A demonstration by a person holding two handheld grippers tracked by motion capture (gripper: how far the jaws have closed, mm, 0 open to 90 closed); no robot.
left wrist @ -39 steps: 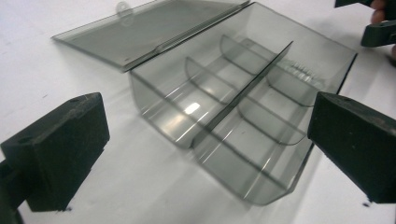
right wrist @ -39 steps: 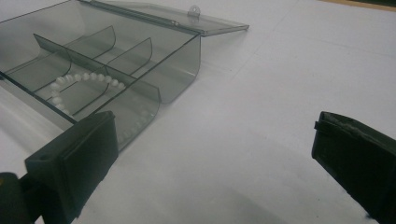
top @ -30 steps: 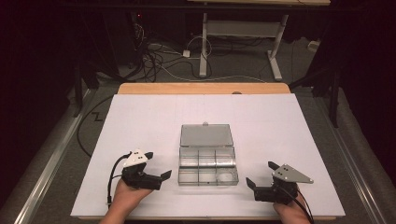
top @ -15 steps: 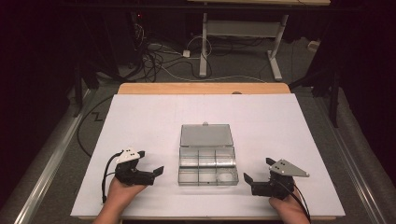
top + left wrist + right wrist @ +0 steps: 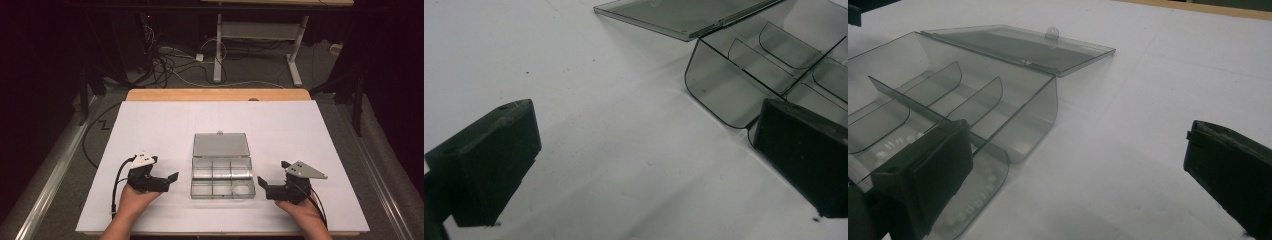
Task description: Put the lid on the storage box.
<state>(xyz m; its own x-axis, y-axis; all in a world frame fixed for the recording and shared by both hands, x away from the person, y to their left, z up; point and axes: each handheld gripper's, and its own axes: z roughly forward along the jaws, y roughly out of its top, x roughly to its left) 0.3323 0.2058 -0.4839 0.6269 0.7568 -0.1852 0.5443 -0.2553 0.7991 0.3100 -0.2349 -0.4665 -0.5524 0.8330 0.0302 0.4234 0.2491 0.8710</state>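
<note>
Left gripper point(image 5: 170, 180) and right gripper point(image 5: 263, 186) both sit with jaws apart, empty, low on the table point(image 5: 310, 130), flanking the box point(image 5: 222, 177) at centre. Its lid point(image 5: 220, 145) lies flat open behind it. Risk: box is light clear plastic, so a one-sided jaw nudge could skid it or flip the lid.

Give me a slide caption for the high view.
Two open grippers, left and right, flank an open, clear compartment box on a white table.

glossy clear plastic box point(image 5: 222, 172) on matt white table point(image 5: 150, 125).
</note>
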